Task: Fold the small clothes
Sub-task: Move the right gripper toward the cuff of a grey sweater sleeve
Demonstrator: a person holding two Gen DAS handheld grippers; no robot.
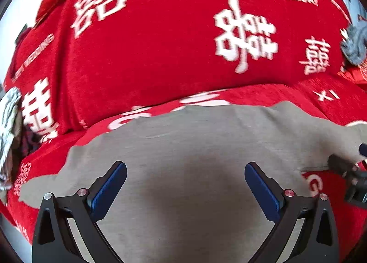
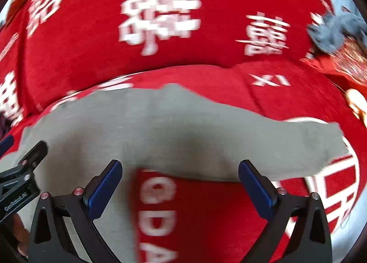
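A grey garment (image 1: 183,148) lies spread flat on a red cover printed with white characters. My left gripper (image 1: 185,169) hovers over its middle, open, nothing between its blue pads. In the right wrist view the same grey garment (image 2: 160,130) stretches across, one sleeve reaching right. My right gripper (image 2: 180,166) stands open over the garment's lower edge, with red cloth showing between the fingers. The left gripper (image 2: 20,171) shows at the left edge of the right wrist view, and the right gripper (image 1: 351,171) at the right edge of the left wrist view; how their jaws stand is hidden.
The red cover (image 1: 160,45) rises into a padded back behind the garment. A grey fluffy item (image 1: 355,42) lies at the far right, also seen as a grey fluffy item (image 2: 335,31). A patterned black-and-white cloth (image 1: 9,130) sits at the left edge.
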